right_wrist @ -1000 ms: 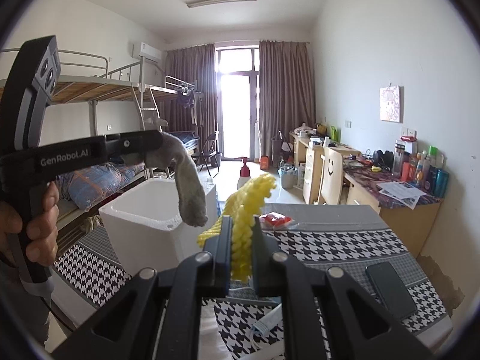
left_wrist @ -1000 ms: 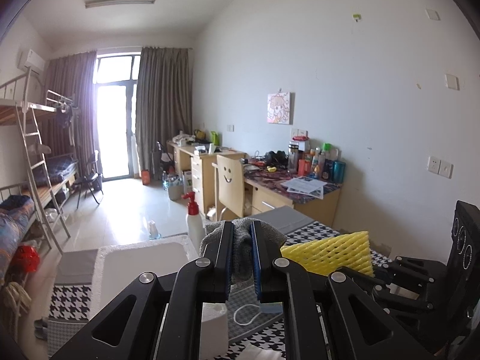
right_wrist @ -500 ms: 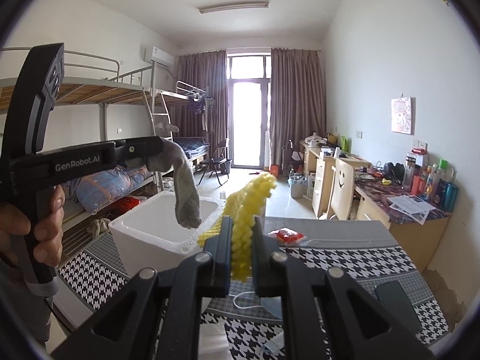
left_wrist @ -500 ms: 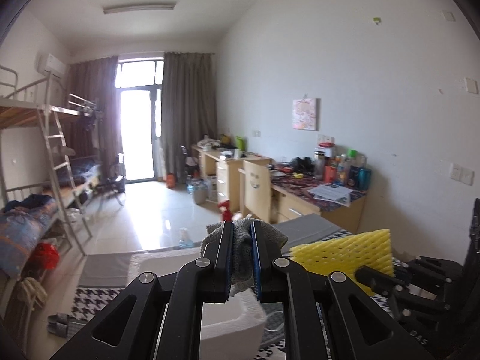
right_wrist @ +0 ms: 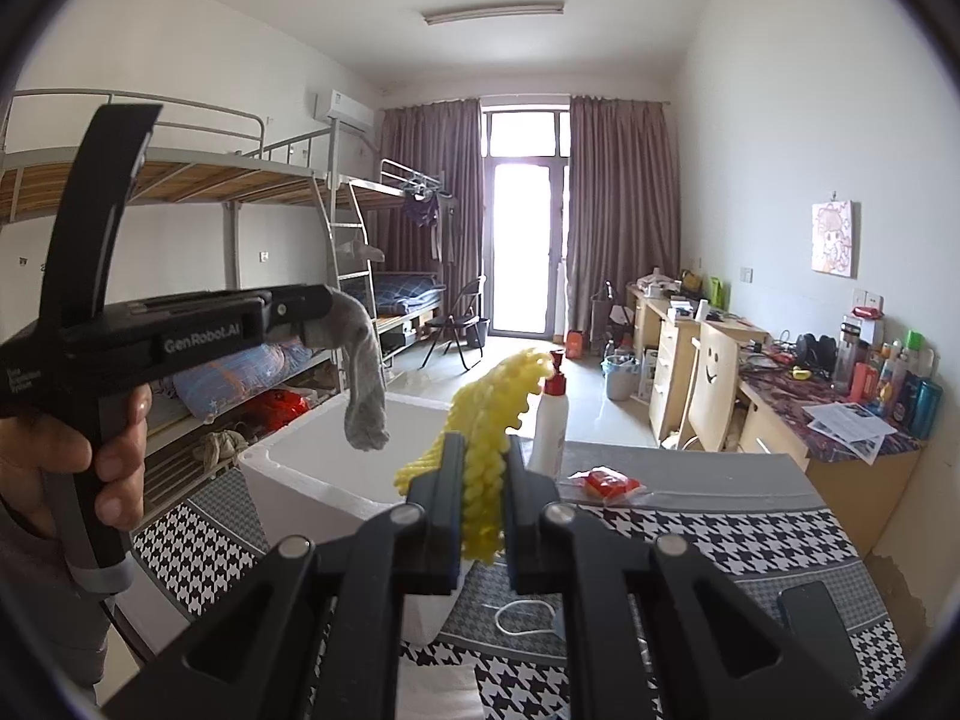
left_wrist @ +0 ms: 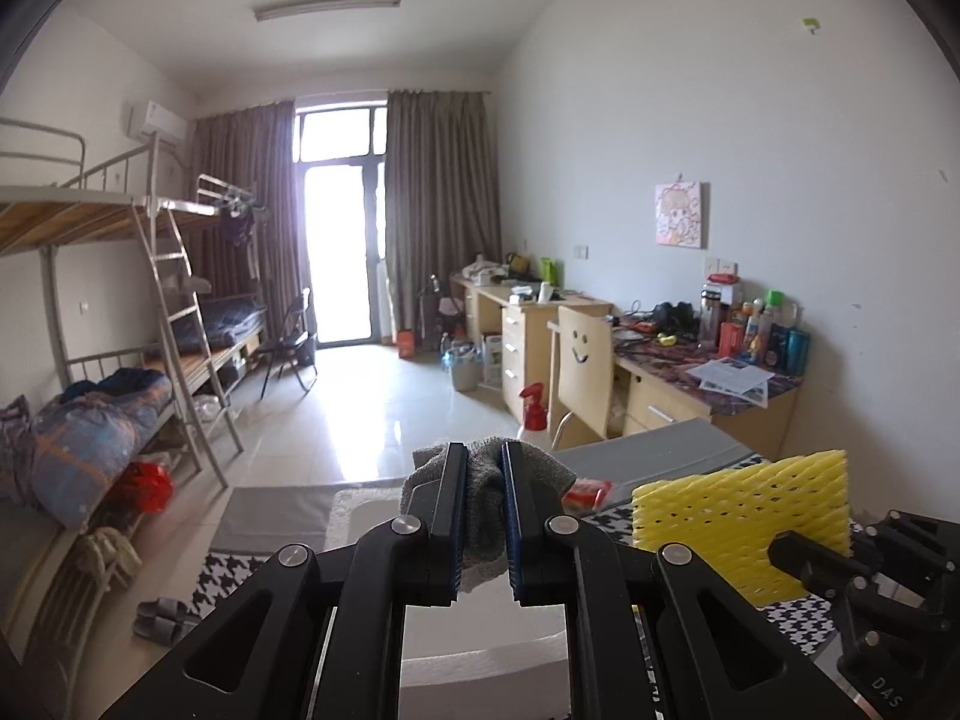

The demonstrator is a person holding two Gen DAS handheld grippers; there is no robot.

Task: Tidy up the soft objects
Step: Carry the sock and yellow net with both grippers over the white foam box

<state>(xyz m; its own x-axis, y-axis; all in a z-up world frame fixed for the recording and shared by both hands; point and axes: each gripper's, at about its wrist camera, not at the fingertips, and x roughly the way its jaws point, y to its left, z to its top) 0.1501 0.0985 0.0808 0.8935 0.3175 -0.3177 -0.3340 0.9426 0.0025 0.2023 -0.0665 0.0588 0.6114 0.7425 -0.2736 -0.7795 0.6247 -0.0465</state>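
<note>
Sock (right_wrist: pixel 366 384) hangs lengthwise from our left gripper (right_wrist: pixel 318 315), clamped at its top, seemingly right above the white foam box (right_wrist: pixel 312 474). Our right gripper (right_wrist: pixel 483 501) pinches yellow foam netting (right_wrist: pixel 480 456) just beside that box, slightly farther off.

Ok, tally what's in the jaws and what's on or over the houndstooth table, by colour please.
Grey: 1, the sock held in the left gripper, over the box.
Yellow: 1, the foam net in the right gripper.
White: 2, the foam box and spray bottle.
Red: 1, the small packet.
Total: 5.
</note>
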